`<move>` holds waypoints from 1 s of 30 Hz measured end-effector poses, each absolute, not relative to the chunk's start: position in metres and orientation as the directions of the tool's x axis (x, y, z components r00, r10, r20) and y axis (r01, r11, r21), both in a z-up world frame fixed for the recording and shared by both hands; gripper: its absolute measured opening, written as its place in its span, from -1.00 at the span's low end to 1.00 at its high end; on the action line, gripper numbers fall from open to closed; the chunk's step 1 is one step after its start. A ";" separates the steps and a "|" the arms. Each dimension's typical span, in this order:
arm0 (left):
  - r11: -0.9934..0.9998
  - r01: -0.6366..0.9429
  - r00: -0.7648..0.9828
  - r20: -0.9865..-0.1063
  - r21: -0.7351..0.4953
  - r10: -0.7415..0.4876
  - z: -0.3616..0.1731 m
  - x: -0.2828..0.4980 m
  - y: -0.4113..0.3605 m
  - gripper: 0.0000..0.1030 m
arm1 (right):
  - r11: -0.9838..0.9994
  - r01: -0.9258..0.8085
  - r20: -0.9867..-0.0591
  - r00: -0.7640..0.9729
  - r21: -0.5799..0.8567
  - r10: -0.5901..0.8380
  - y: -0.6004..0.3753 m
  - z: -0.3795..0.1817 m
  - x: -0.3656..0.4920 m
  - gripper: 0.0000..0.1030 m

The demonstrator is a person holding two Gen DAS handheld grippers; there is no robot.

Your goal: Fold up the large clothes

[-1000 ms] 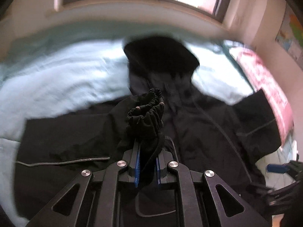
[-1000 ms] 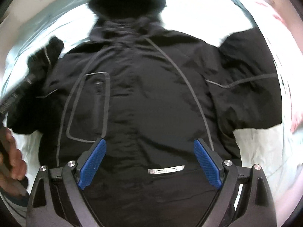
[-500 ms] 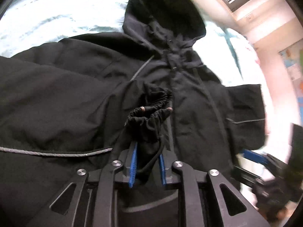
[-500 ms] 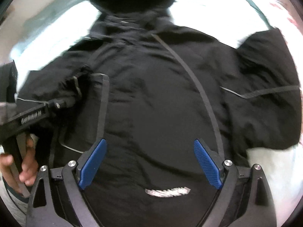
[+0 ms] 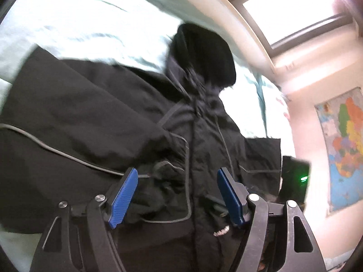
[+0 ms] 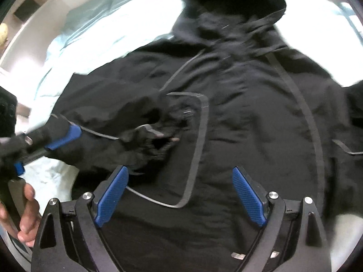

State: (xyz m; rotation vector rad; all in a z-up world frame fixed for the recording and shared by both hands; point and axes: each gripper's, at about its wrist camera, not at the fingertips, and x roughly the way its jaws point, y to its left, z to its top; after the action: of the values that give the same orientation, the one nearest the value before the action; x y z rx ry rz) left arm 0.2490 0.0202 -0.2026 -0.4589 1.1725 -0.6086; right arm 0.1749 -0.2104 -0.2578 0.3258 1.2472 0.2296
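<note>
Left wrist view shows the black jacket (image 5: 95, 122) spread front-up on the bed (image 5: 74, 27), hood at the far end; its sleeve cuff (image 5: 165, 181) lies bunched on the chest just ahead of the left tool (image 5: 177, 195), whose jaws are opening with nothing pressed between the pads; one sleeve looks folded in. Right tool (image 6: 181, 195) hangs wide open over the chest, holding nothing; the other sleeve, the body and the hood remain unfolded.
</note>
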 end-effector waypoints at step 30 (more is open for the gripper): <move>0.861 0.309 0.360 -0.789 -0.403 -0.498 -0.185 0.267 -0.015 0.43 | 0.953 0.270 -0.811 0.584 0.140 -0.046 -0.365 -0.171 0.137 -0.51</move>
State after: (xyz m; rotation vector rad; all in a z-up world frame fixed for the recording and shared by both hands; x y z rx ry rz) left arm 0.2673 -0.0148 -0.1854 -0.1978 1.0847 -0.5246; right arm 0.1373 -0.3650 -0.1715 0.2599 0.9318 -0.1868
